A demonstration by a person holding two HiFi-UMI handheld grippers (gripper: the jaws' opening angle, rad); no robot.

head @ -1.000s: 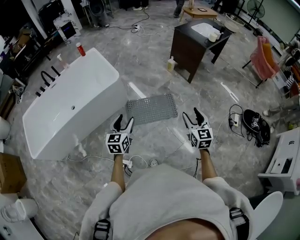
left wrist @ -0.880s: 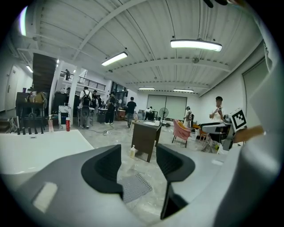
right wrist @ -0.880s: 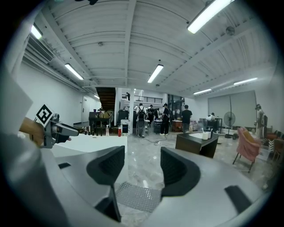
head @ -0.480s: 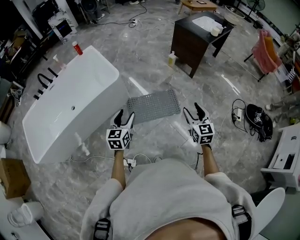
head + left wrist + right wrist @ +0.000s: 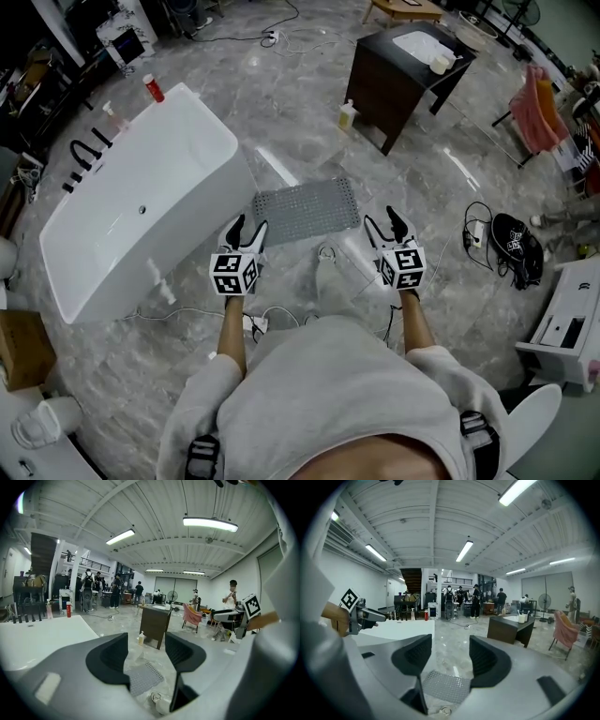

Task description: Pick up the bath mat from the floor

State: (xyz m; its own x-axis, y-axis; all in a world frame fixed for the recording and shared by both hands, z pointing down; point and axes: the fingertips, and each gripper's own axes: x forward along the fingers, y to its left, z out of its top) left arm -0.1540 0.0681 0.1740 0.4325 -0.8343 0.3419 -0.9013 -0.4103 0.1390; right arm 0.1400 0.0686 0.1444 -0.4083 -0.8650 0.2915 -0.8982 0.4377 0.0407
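The bath mat (image 5: 307, 209) is a grey perforated rectangle lying flat on the marble floor beside the white bathtub (image 5: 141, 206). My left gripper (image 5: 246, 228) hovers just short of the mat's near left corner, jaws open and empty. My right gripper (image 5: 389, 225) is held off the mat's near right corner, also open with nothing between its fingers. In the left gripper view the mat (image 5: 143, 679) shows low between the jaws of the left gripper (image 5: 146, 644). In the right gripper view the mat (image 5: 445, 686) lies below the right gripper (image 5: 451, 651).
A round floor drain (image 5: 326, 251) sits just in front of the mat. A dark vanity cabinet (image 5: 403, 80) with a soap bottle (image 5: 348, 116) beside it stands beyond. A black bag (image 5: 514, 246) and cables lie at the right. People stand far back in the room.
Both grippers have moved forward and slightly down toward the mat's near edge. Their jaws have stayed equally wide.
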